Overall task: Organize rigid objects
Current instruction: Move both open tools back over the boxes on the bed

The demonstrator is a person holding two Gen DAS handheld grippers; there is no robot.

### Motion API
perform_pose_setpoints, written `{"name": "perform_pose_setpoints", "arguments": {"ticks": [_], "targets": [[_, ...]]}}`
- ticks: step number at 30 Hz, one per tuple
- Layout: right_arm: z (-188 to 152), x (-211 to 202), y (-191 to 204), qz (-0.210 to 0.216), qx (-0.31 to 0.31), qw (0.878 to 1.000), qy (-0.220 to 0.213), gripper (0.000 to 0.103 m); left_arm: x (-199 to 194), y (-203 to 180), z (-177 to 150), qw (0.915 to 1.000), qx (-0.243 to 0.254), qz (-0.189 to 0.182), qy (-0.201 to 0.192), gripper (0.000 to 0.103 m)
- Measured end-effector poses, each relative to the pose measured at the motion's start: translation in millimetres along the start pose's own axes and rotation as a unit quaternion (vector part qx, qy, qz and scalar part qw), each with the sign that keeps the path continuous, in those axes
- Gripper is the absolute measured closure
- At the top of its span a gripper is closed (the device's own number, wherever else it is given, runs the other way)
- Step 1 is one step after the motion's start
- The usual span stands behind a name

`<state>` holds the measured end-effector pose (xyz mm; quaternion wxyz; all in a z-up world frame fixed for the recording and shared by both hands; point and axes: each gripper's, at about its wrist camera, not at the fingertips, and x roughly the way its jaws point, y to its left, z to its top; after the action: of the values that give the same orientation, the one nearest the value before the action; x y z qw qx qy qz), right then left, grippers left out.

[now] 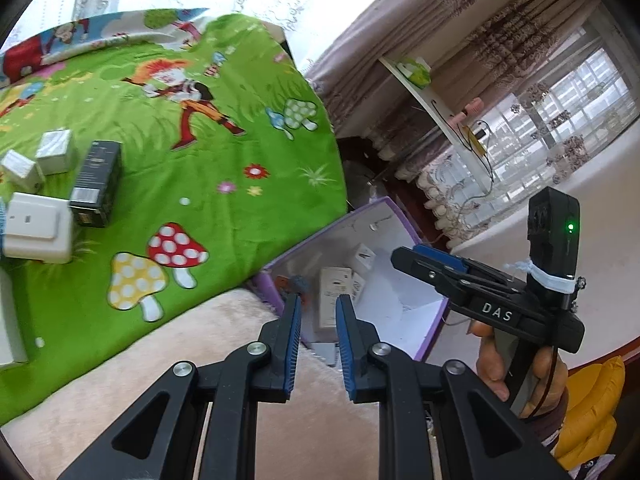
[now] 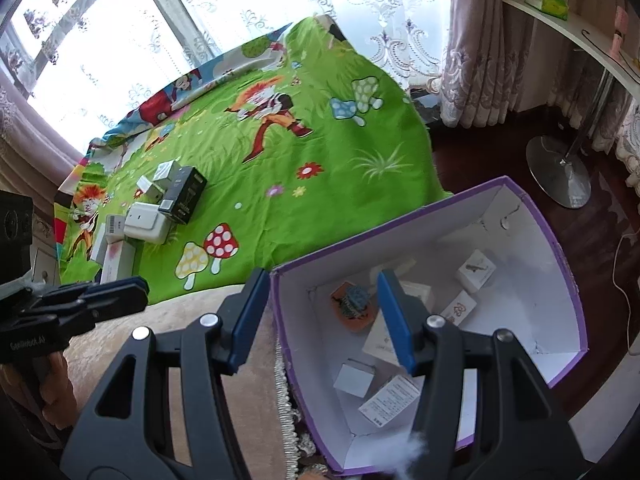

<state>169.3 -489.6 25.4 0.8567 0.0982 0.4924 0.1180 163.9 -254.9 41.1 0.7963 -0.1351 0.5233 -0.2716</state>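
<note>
A purple cardboard box (image 2: 560, 280) with a white inside stands open beside the bed. In it lie an orange packet (image 2: 354, 308) and several small white cartons (image 2: 476, 272). My right gripper (image 2: 324, 280) hangs open over the box's near left corner, with nothing between its pads. My left gripper (image 1: 318, 304) points at the same box (image 1: 432, 320) from the beige edge. Its blue pads stand a narrow gap apart with nothing between them. On the green cartoon sheet (image 1: 224, 152) lie a black carton (image 1: 96, 184), a flat white carton (image 1: 36, 232) and small silvery cartons (image 1: 56, 152).
A beige plush cover (image 2: 180, 320) runs along the sheet's near edge. A round metal stand base (image 2: 558, 172) sits on the dark floor behind the box, under a white shelf (image 2: 580, 40). Lace curtains hang behind. A hand (image 1: 520, 372) holds the right gripper (image 1: 404, 258).
</note>
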Motion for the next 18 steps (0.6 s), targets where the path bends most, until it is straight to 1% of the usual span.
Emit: {"name": "perform_pose_setpoints", "arguments": {"ticks": [3, 11, 15, 18], "targets": [[0.3, 0.4, 9.5, -0.002, -0.011, 1.0, 0.001, 0.043, -10.6, 11.1, -4.0, 0.9999, -0.008, 0.012, -0.006, 0.084], [-0.1, -0.5, 32.1, 0.017, -0.028, 0.999, 0.004, 0.043, -34.5, 59.2, -19.2, 0.9971, -0.069, 0.03, -0.013, 0.083], [0.1, -2.3, 44.7, 0.02, -0.04, 0.999, 0.004, 0.043, -49.7, 79.7, -26.8, 0.9947, -0.094, 0.034, -0.027, 0.083], [0.9, -2.2, 52.9, 0.021, -0.047, 0.999, 0.005, 0.043, -62.1, 95.6, -32.1, 0.9924, -0.109, 0.044, -0.039, 0.083]]}}
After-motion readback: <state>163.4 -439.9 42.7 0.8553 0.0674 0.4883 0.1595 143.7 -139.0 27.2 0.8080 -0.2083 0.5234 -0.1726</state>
